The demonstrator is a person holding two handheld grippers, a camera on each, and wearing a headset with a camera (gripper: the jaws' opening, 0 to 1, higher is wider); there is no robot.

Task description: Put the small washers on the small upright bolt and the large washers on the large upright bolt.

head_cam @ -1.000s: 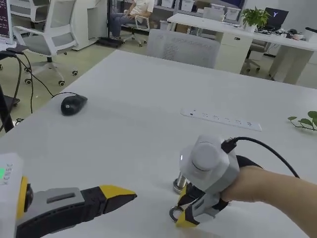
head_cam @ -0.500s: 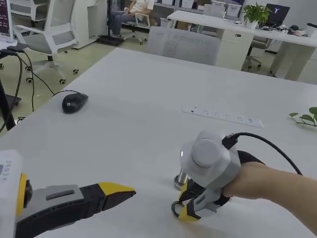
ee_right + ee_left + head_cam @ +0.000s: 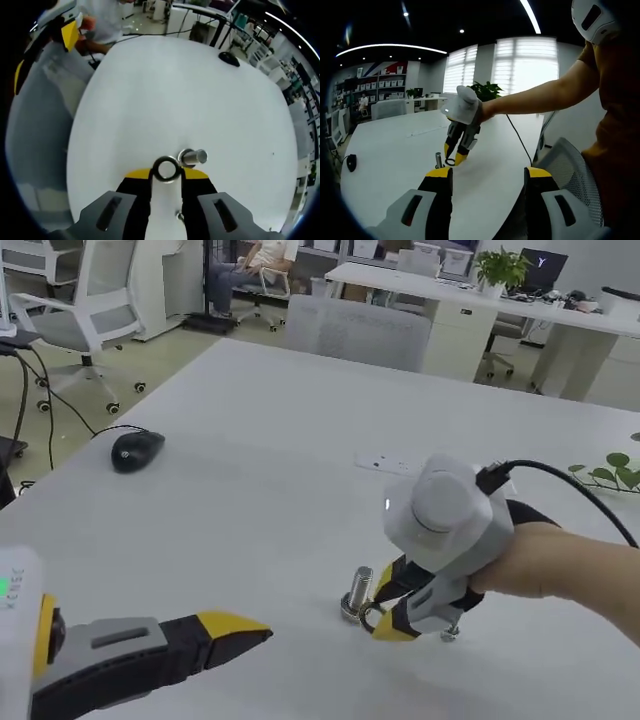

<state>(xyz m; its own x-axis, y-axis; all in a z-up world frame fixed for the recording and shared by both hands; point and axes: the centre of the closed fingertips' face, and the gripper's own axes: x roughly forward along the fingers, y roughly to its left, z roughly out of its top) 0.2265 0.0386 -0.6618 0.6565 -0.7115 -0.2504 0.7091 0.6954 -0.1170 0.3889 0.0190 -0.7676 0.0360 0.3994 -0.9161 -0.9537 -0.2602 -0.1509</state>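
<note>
Currently pinching a washer [image 3: 166,169] by its rim with the right gripper [image 3: 388,624], jaws clamped on it, yellow tips angled down at the desk [image 3: 250,440]. Holding that ring just beside the large bolt [image 3: 358,592], not over its top (touching or not, cannot tell). Can see the bolt standing upright, well in from the desk's left edge and well short of its far edge. Also spotting what looks like the small bolt [image 3: 450,634] on the desk just right of the tips, under the gripper's body (too small to make out more).

Holding the left gripper [image 3: 489,174] low over the desk toward its left side, jaws wide apart, pointed at the right gripper and well apart from both bolts.

Elsewhere on the desk: a mouse [image 3: 137,450] near the left edge, a power strip [image 3: 385,462] beyond the bolts toward the far edge, and plant leaves [image 3: 612,468] at the right.
</note>
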